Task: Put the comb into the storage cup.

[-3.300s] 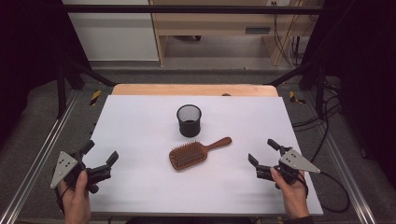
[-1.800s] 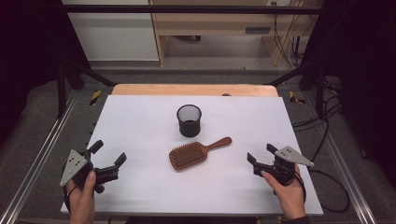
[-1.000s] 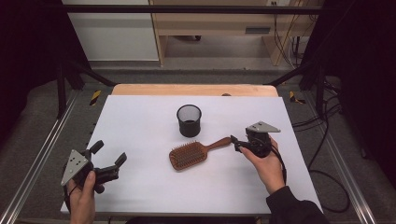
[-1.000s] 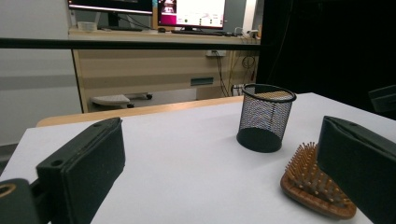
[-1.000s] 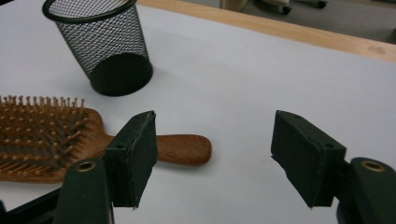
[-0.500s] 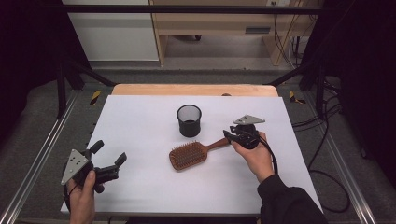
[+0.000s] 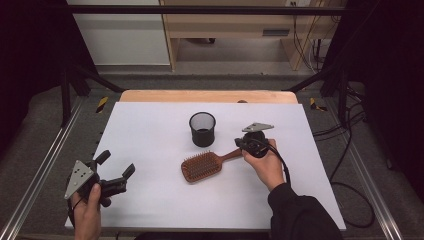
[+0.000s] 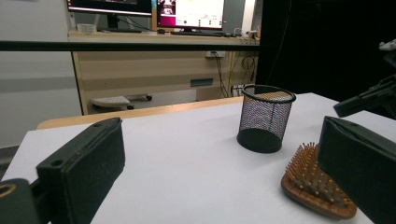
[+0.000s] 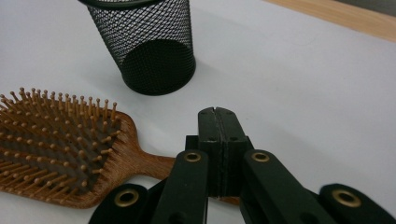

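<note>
High view: white table [image 7: 150,130], then a wooden paddle hairbrush [image 7: 202,166] lying bristles-up at centre, just before a black mesh cup [image 7: 202,129]. Right gripper [image 7: 243,145], jaws pressed together, sits over its handle; left gripper [image 7: 116,170] gapes wide, well apart.

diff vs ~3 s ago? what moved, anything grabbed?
The right gripper travelled from the table's near right corner in to the hairbrush handle; in its own view the jaws are pressed together over the handle, and whether they pinch it cannot be told. The left gripper shifted slightly and is open. Brush and mesh cup have not moved.
</note>
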